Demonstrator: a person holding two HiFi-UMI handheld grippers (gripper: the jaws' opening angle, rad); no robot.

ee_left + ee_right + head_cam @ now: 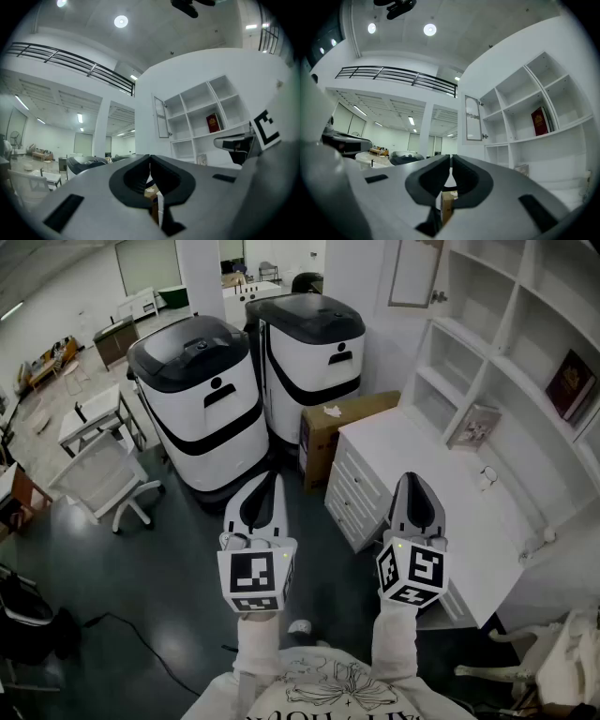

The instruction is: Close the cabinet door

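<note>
Well, your left gripper [270, 482] and right gripper [413, 482] are clenched empty; nudge the probably light, free-swinging cabinet door [413, 273] near its knob [437, 296].

No words or nos. can be read. Red book [570, 381] on far right shelf [525, 381]: gold marks, too small. Shirt [328, 695] print near bottom: cut off.

White shelves [469, 337] hold a red book [570, 382].

Round ceiling lamps [430, 29] light the room brightly. Both gripper views bend and darken at the edges.
</note>
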